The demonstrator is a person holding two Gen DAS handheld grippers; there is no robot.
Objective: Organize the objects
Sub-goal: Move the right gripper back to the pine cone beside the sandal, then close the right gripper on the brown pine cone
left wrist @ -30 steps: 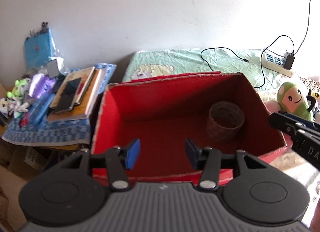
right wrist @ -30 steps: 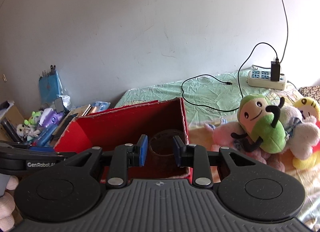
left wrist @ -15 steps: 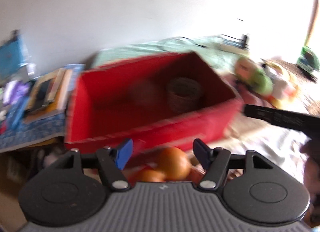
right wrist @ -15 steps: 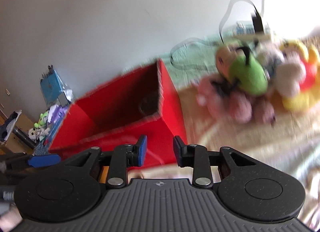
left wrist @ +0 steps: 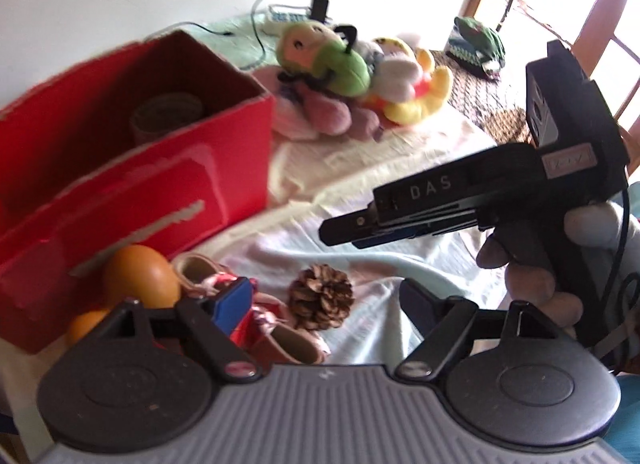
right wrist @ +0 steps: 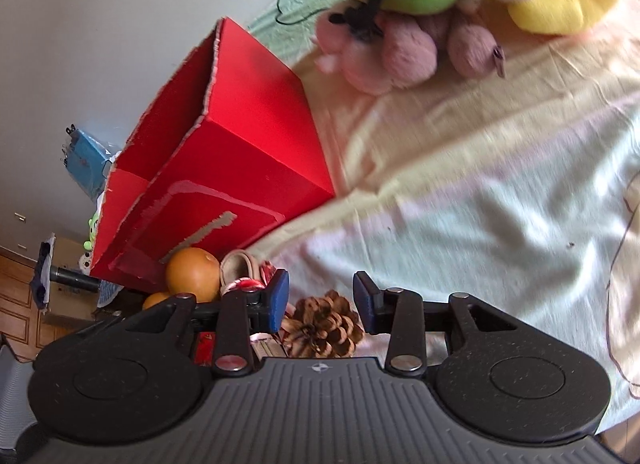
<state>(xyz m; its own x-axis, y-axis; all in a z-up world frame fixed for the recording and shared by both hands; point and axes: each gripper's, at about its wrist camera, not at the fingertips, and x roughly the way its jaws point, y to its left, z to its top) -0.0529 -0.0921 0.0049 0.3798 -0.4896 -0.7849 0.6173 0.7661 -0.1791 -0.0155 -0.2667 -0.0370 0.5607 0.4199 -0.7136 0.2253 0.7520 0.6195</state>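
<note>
A red cardboard box stands on the bed with a brown tape roll inside; it also shows in the right wrist view. In front of it lie a pine cone, two oranges and a small pink shoe. My left gripper is open, wide, above the pine cone and shoe. My right gripper is open, with the pine cone just below and between its fingers; an orange and the shoe lie to its left. Both grippers are empty.
A pile of plush toys lies behind the box to the right, also in the right wrist view. A power strip with cables sits by the wall. The right gripper's body crosses the left view. Wrinkled pale sheet covers the bed.
Both grippers pulled back from over the box and swung down and right toward the items in front of it. The pine cone, oranges and shoe came into view. Both jaws opened wider.
</note>
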